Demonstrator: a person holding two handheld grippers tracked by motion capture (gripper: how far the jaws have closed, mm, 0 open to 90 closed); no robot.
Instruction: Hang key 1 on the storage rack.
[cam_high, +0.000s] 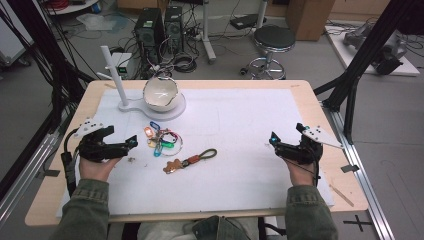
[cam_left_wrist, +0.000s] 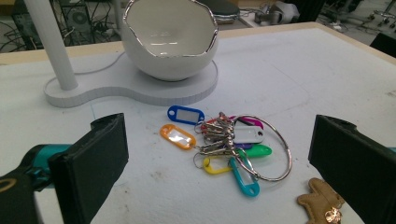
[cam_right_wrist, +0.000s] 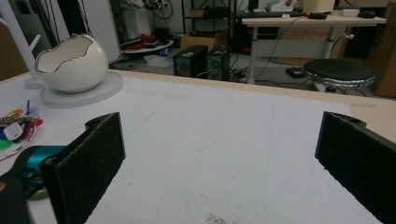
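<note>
While your left hand-held gripper (cam_left_wrist: 219, 158) gapes wide, before it: metal ring (cam_left_wrist: 275, 149) of blank plastic key tags (cam_left_wrist: 180, 136); right hand-held gripper (cam_right_wrist: 219, 163) likewise wide.

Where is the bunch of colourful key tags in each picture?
High view: the bunch of key tags lies left of centre, just ahead of the left gripper.
Left gripper view: in the middle, between the open jaws.
Right gripper view: at the far left edge.
Shared landmark: the white egg-shaped bowl behind it.
</note>
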